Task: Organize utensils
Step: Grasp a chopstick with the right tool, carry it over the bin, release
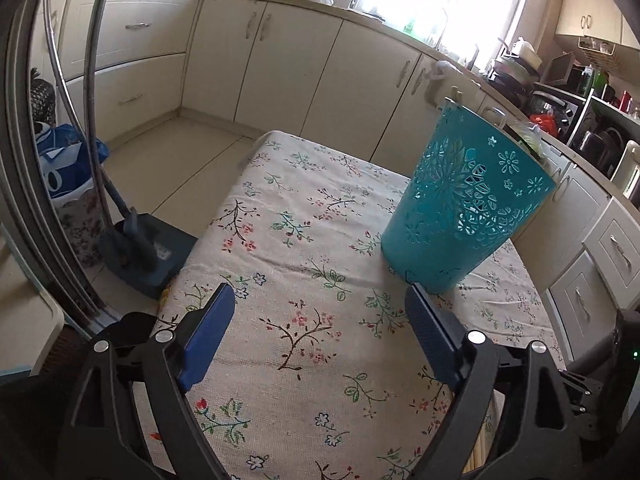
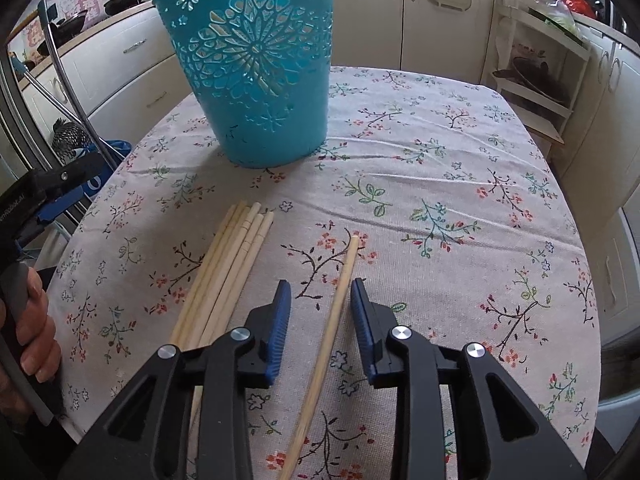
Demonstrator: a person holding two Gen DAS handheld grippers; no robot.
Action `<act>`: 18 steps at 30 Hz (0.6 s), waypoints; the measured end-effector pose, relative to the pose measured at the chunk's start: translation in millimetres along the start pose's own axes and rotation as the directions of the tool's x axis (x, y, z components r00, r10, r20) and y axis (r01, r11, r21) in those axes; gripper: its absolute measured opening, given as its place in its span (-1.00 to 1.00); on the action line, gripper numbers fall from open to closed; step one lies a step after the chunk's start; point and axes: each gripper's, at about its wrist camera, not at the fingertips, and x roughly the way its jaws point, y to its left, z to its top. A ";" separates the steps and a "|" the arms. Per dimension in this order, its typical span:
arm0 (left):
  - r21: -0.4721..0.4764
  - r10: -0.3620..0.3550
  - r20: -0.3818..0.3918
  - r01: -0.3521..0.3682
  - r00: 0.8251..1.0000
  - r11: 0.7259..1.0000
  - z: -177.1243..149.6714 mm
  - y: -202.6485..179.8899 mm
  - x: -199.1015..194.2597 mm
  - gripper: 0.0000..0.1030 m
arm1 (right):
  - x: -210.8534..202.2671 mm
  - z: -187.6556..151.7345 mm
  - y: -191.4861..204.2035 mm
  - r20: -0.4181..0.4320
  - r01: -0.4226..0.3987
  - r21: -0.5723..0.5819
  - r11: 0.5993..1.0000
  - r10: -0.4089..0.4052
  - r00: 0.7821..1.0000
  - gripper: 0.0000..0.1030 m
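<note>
Straddling a lone chopstick (image 2: 340,300) short of the cup (image 2: 256,68), right hand-held gripper (image 2: 320,304) narrow, not yet clamped; left hand-held gripper (image 1: 320,312) wide, empty.

Both grippers share one build: the left gripper (image 1: 320,304) and right gripper (image 2: 320,292) have black plastic arms with triangular cut-outs, round silver screws at the joints, and ribbed blue pads (image 2: 280,320). White lettering marks the black housing.
</note>
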 end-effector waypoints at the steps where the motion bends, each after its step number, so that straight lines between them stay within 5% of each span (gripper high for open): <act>1: 0.008 -0.002 -0.007 0.002 1.000 1.000 -1.8 -2.8 1.7 0.63 | -0.1 -0.7 0.8 0.000 0.018 -0.014 1.000 -0.017 1.000 -0.51; 7: -0.020 -0.010 -0.048 0.009 0.999 1.000 -1.4 0.5 11.2 0.66 | -6.5 -7.5 1.7 -0.009 0.009 -0.042 0.999 -0.009 1.000 -0.89; 12: -0.064 -0.011 -0.048 0.008 0.999 0.998 -1.4 7.2 11.7 0.66 | -34.3 -8.7 -21.6 0.067 -0.205 0.125 0.971 0.198 0.978 -0.90; 18: -0.045 -0.008 -0.055 0.005 0.998 0.999 -1.6 3.6 13.4 0.67 | -100.7 50.8 -30.2 0.357 -0.422 0.164 0.892 0.345 0.868 -0.90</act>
